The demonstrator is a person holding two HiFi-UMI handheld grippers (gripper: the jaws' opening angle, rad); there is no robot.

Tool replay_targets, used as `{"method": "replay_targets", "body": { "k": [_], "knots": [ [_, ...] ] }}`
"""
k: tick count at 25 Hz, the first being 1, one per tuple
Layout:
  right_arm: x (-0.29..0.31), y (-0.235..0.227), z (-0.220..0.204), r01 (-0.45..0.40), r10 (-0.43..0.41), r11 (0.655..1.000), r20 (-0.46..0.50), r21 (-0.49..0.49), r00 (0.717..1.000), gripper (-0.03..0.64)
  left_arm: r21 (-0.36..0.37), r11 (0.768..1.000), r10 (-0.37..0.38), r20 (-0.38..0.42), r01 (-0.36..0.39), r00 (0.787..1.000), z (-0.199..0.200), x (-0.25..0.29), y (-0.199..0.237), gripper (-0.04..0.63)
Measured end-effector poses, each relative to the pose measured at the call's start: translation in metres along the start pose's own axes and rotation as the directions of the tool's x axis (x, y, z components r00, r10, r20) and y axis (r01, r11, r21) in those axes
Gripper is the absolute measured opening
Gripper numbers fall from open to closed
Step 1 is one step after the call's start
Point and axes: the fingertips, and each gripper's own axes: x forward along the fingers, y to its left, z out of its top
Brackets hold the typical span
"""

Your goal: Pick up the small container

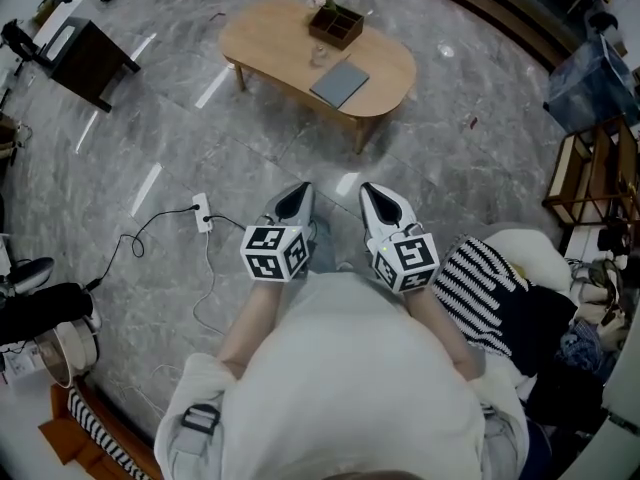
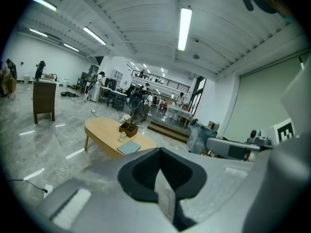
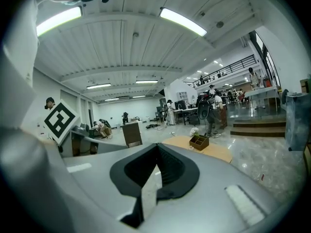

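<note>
The small container (image 1: 318, 56), a pale little jar, stands on the oval wooden table (image 1: 270, 38) far ahead of me, beside a dark wooden organiser box (image 1: 336, 26) and a grey notebook (image 1: 340, 83). The left gripper view shows the jar (image 2: 122, 136) small on the same table (image 2: 99, 130). My left gripper (image 1: 292, 200) and right gripper (image 1: 383, 203) are held close to the body over the floor, well short of the table. Both are shut with nothing between the jaws, as the left gripper (image 2: 159, 150) and right gripper (image 3: 156, 148) show in their own views.
A white power strip (image 1: 203, 212) with a cable lies on the marble floor to my left. A dark cabinet (image 1: 90, 60) stands at the far left, a wooden shelf (image 1: 590, 178) at the right, and a striped cloth (image 1: 480, 283) on a pile beside my right arm.
</note>
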Motion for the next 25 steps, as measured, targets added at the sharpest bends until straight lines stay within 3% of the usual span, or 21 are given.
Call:
{"method": "replay_targets", "body": {
  "k": [3,10,15,25],
  "knots": [
    [0.015,-0.010,0.001,0.001,-0.001,1.000,-0.013,-0.001,1.000,-0.011,0.007,1.000,0.012,0.028,-0.013,1.000,0.011,0.013,0.011,0.002],
    [0.063,-0.035,0.015,0.006,-0.006,1.000,-0.028,0.002,1.000,-0.011,0.011,1.000,0.015,0.012,-0.015,1.000,0.039,0.056,0.042,0.002],
    [0.116,-0.043,0.028,-0.018,0.018,1.000,-0.040,-0.007,0.999,-0.009,0.057,0.998,0.004,0.021,-0.005,1.000,0.064,0.088,0.071,0.002],
    [0.224,-0.059,0.073,-0.020,0.019,0.999,-0.046,-0.026,0.999,-0.002,0.065,0.998,-0.025,-0.005,0.025,1.000,0.125,0.148,0.142,0.002]
  ]
}}
